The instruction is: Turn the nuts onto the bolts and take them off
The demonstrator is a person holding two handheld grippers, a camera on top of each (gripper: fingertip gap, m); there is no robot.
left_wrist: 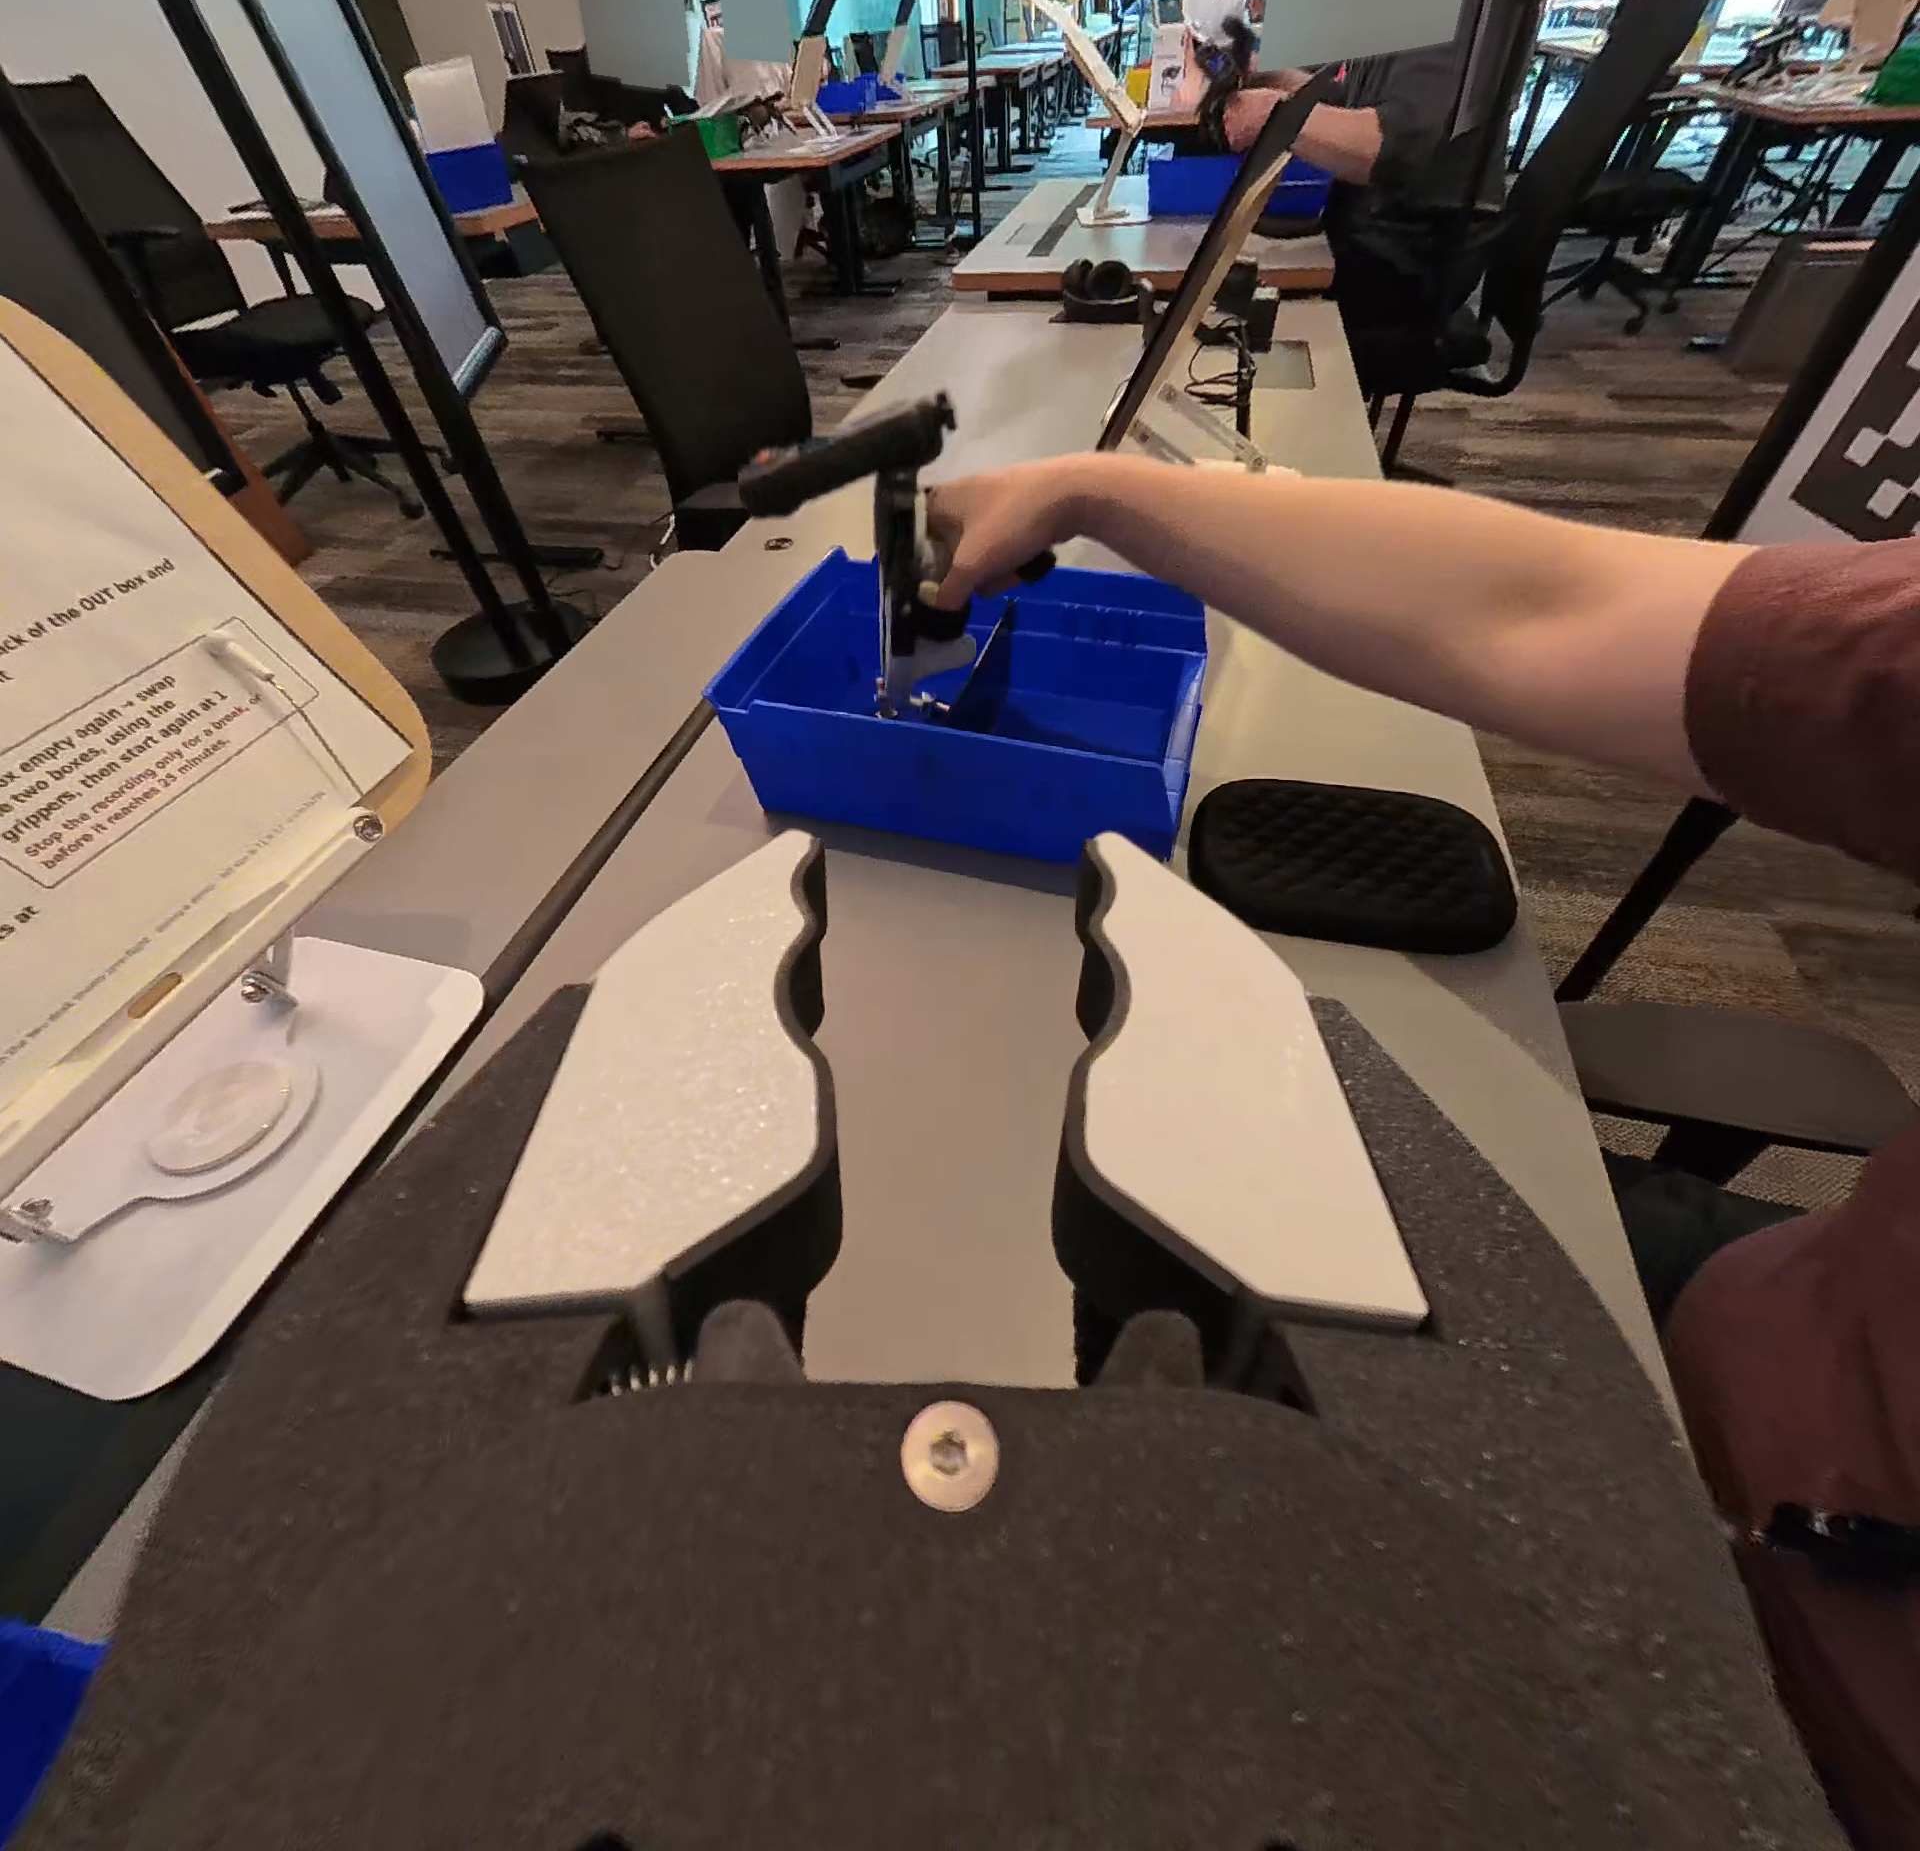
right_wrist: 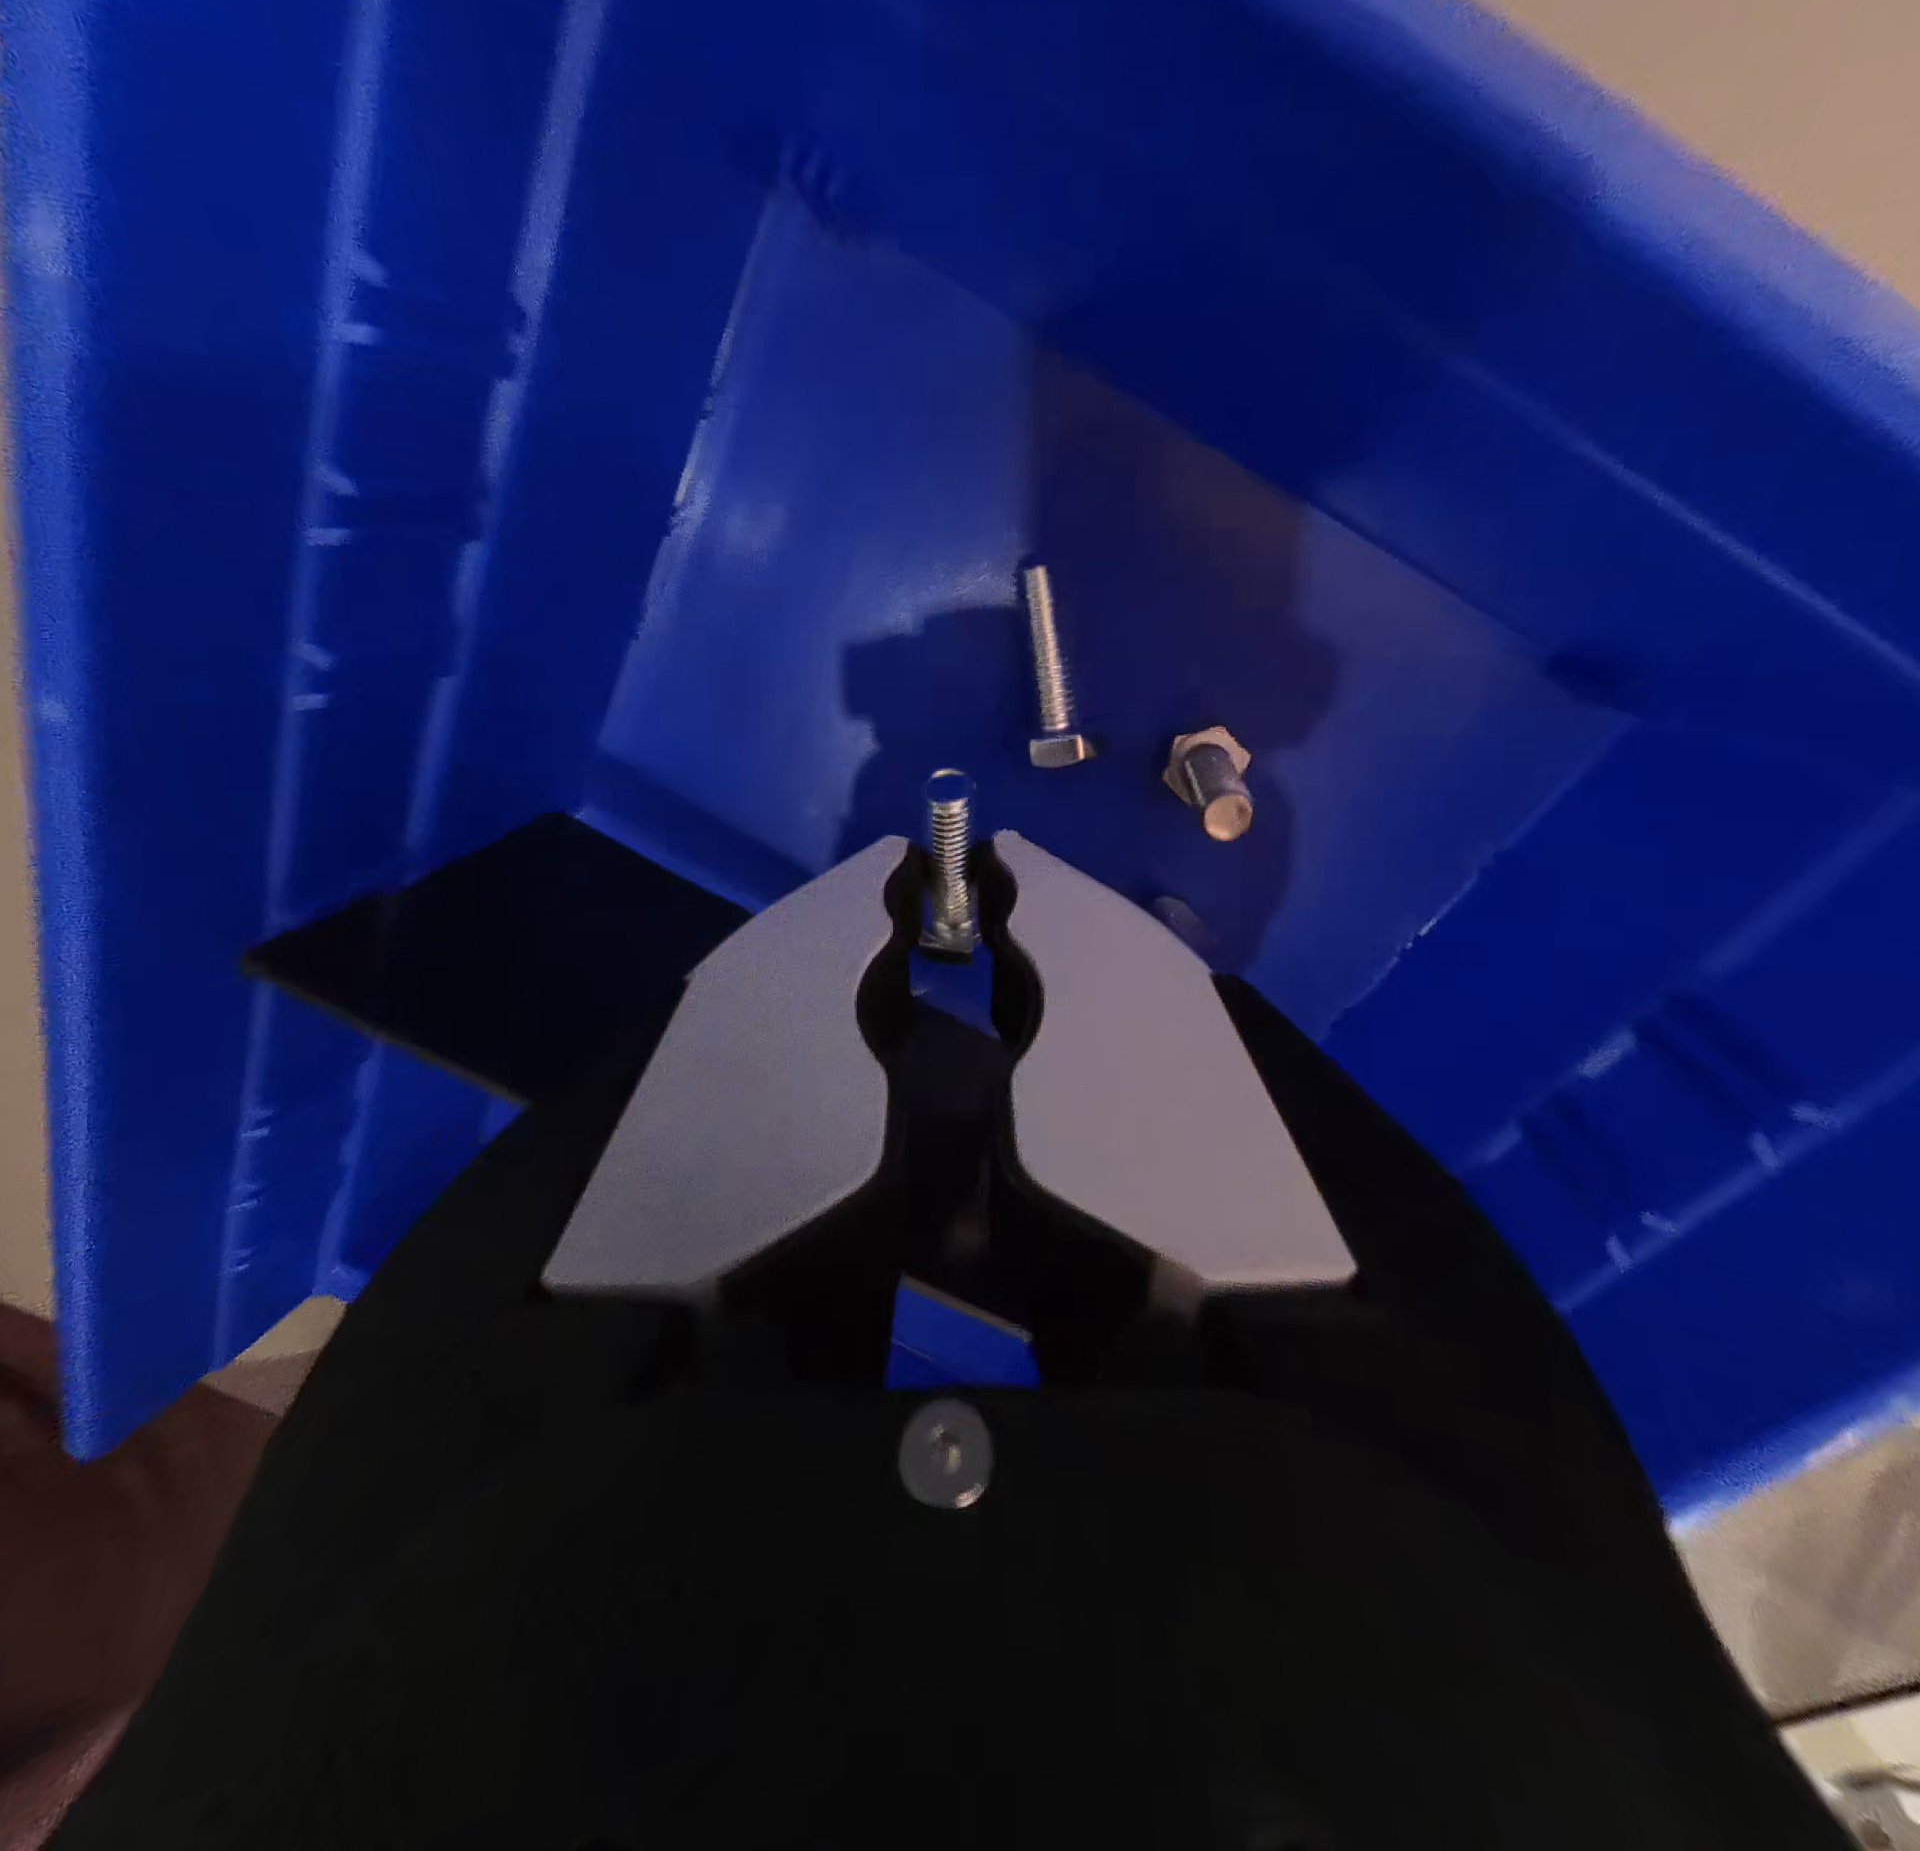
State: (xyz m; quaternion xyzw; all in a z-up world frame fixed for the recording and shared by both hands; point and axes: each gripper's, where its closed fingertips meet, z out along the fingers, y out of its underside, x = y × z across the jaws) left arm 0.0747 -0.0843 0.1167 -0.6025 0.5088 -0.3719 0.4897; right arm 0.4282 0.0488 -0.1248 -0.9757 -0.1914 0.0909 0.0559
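A blue bin (left_wrist: 966, 778) stands on the grey table ahead of my left gripper (left_wrist: 951, 866), which is open and empty, low over the table. My right gripper (left_wrist: 896, 695) reaches down into the bin's left compartment. In the right wrist view it (right_wrist: 951, 851) is shut on a small silver bolt (right_wrist: 951, 866), thread pointing forward, head between the fingers. A second bolt (right_wrist: 1051, 669) lies loose on the bin floor (right_wrist: 831, 596). Beside it to the right lies a short bolt with a nut on it (right_wrist: 1210, 778).
A black padded rest (left_wrist: 1351, 861) lies right of the bin. A white stand with a printed sheet (left_wrist: 156, 762) stands at the left. The person's arm (left_wrist: 1351, 606) crosses from the right. A dark divider (right_wrist: 499, 954) splits the bin. Chairs and desks stand behind. Spacing between my two grippers at the tips: around 45 cm.
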